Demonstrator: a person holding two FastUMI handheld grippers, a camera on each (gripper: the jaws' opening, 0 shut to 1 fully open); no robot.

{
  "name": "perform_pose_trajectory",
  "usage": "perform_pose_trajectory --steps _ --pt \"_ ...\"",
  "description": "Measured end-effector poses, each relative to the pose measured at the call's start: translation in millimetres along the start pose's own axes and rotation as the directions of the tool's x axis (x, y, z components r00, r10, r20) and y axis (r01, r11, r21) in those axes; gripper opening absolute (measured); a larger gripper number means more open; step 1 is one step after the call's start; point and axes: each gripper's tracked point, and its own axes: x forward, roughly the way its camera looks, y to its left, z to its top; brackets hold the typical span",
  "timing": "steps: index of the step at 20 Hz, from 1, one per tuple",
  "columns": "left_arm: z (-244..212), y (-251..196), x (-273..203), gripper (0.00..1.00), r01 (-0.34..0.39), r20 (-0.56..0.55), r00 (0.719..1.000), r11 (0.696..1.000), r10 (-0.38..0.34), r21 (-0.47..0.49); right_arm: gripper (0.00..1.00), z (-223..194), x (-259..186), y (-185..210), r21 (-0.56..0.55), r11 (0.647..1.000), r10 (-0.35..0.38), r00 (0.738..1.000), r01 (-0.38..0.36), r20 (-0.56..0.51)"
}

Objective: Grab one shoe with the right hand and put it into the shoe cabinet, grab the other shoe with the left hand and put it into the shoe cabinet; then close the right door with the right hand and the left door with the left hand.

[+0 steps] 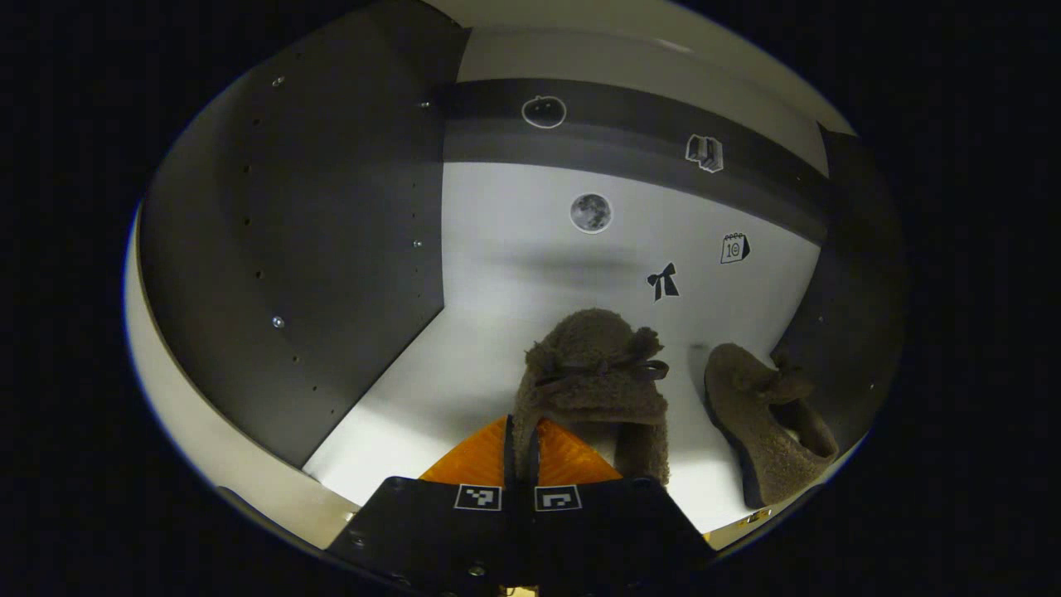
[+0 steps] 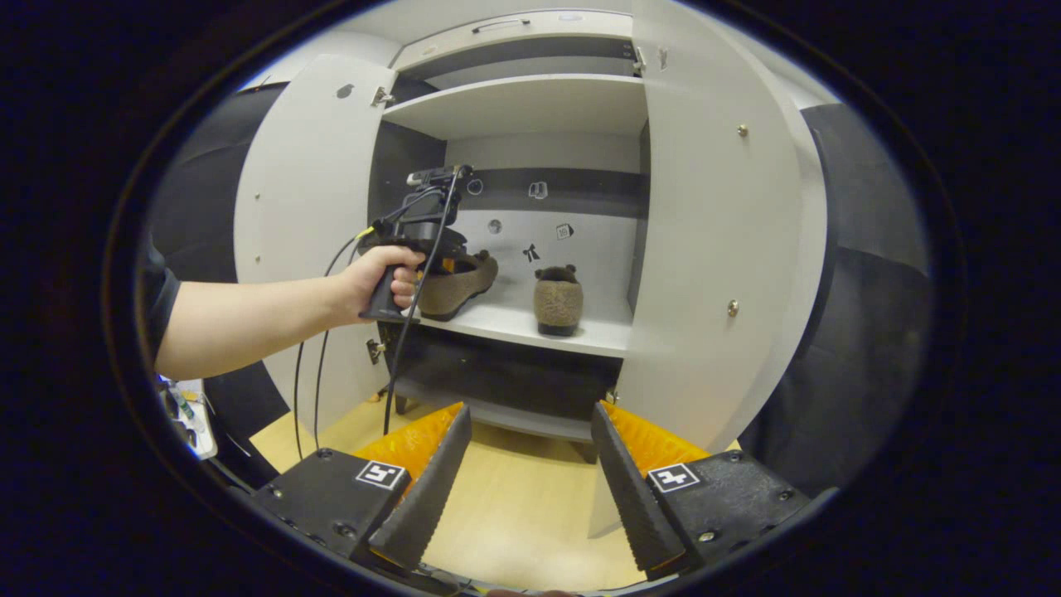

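Note:
Inside the shoe cabinet, my left gripper [image 1: 522,435] is shut on the heel rim of a brown fuzzy shoe [image 1: 597,373] with a small bow, toe pointing at the back wall. The second brown shoe [image 1: 767,423] lies on the white shelf [image 1: 414,398] to its right. From the right gripper view, a hand holds the left gripper [image 2: 443,264] with its shoe [image 2: 460,282] low over the shelf's [image 2: 514,325] left part, and the second shoe [image 2: 557,305] stands at the middle. My right gripper [image 2: 530,410] is open, holding nothing, in front of the cabinet.
Both cabinet doors stand open: the left door [image 2: 307,224] and the right door [image 2: 713,249]. An upper shelf [image 2: 522,104] and a lower dark compartment [image 2: 506,373] frame the shoes' shelf. Light wooden floor [image 2: 514,506] lies below. Cables [image 2: 311,365] hang from the left gripper.

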Motion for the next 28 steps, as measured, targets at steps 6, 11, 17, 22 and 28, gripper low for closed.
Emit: perform_pose_trajectory --steps 6,11,17,22,28 --pt "5.1 1.8 -4.0 0.07 0.089 0.011 0.996 0.987 -0.089 -0.132 0.92 3.1 0.6 4.9 -0.015 1.0 0.009 1.0 -0.009 0.005" --pt "3.2 1.7 -27.2 0.35 0.084 0.031 0.996 0.995 -0.082 -0.061 0.92 5.1 0.1 4.5 -0.013 1.0 0.005 1.0 -0.004 0.005" --pt "-7.0 -16.3 -80.8 0.35 0.19 0.069 0.98 0.981 -0.187 -0.038 0.92 12.2 -6.8 3.5 -0.034 0.999 -0.013 0.999 0.014 0.032" --pt "4.5 -22.0 -183.4 0.35 0.247 0.31 0.913 0.964 -0.265 0.096 0.92 34.6 -17.6 -3.5 -0.078 0.995 -0.059 0.993 0.067 0.1" --pt "52.2 -17.7 -330.6 0.61 0.264 0.685 0.668 0.953 -0.292 0.148 0.92 81.4 -36.7 1.8 -0.094 0.995 -0.022 0.982 0.04 0.19"
